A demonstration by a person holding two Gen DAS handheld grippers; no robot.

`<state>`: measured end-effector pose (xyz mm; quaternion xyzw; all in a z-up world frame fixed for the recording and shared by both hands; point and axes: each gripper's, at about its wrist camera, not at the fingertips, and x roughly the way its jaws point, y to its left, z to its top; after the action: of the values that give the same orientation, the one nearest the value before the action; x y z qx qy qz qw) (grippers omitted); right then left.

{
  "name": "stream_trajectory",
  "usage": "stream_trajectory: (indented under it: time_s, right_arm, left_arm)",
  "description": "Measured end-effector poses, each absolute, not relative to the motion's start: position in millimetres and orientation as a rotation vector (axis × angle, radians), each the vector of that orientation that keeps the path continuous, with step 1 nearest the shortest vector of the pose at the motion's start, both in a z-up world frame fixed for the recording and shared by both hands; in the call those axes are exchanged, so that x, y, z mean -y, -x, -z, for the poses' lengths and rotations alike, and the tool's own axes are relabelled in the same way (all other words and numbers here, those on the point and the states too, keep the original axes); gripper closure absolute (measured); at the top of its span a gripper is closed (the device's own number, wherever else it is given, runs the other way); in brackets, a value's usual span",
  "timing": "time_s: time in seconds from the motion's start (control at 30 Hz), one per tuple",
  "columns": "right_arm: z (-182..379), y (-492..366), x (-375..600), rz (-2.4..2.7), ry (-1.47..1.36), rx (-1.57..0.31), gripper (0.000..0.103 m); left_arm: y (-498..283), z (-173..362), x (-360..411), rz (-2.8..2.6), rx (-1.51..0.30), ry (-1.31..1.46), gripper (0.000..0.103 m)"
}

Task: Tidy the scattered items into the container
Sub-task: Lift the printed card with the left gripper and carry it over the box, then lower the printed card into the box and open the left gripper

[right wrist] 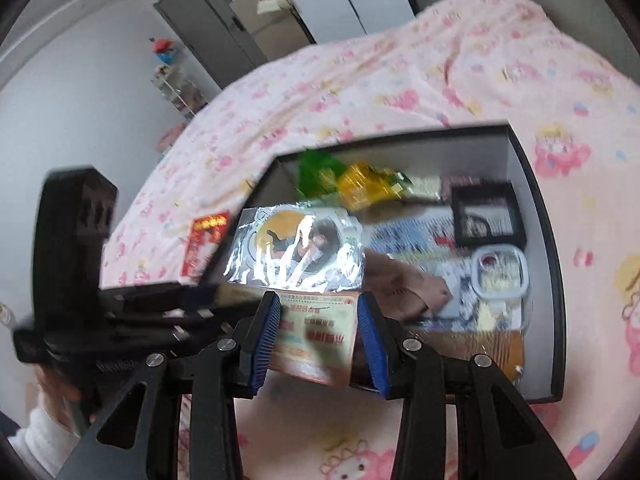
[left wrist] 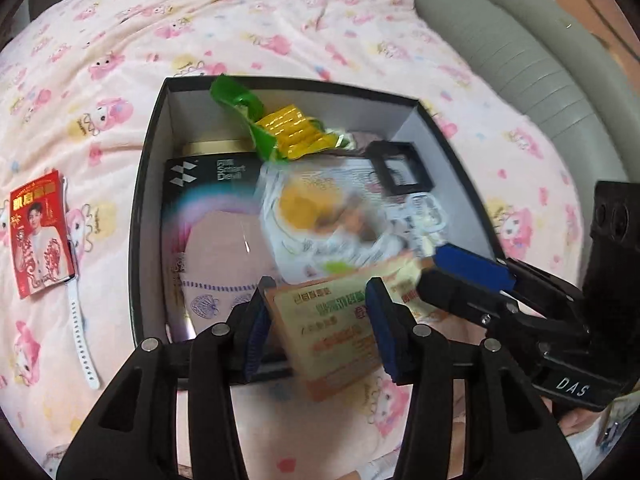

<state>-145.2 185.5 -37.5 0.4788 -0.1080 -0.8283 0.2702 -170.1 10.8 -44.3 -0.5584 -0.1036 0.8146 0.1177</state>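
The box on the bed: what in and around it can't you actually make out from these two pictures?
- Orange card: print smeared by blur in both views; which gripper grips it is unclear.
- Glossy packet: glare hides its picture in the right view, blur in the left.
- Box floor: buried under items.
- Watch: its face hidden under the red card, left view.
- Left gripper, right gripper: contact with the card unreadable.

Black plastic left gripper and right gripper, blue ribbed pads, silver pivot screws; white "DAS" lettering on the right gripper's body.
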Motion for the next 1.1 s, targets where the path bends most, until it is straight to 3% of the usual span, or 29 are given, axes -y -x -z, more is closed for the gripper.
stream_trajectory:
  time_s: [0.23,0.37,0.43,0.6,0.8,0.9,1.1]
  right_arm:
    - [30,140,-217,2.300,-1.261,0.378,0.066]
    - [22,138,-231,2.353,-1.257,0.400,0.066]
    - [22,137,-231,2.379,-1.261,0.388,0.066]
    - [8,130,-225,2.589,-1.200,0.141,0.066]
    - [13,128,-233,2.561,-1.230,0.182,0.066]
    - [11,129,-235,2.519,-1.238,0.229,0.066]
    - [8,141,-213,2.537,-1.263,0.072,0.062]
  left_arm:
    - [182,55,-17,-2.548,0.096,1.807,0.058]
    - [173,37,-27,-2.608,0.091,1.719,0.058]
    - [174,35,-39,-2.541,0.130,1.671,0.058]
    - [190,57,-72,-2.227,0.315,1.686,0.058]
    - [214,93,-81,-2.214,0.214,1.892,0.058]
    - [212,85,-69,-2.295,0.150,1.895,0.058]
    - [204,61,-12,-2.321,0.381,1.744,0.057]
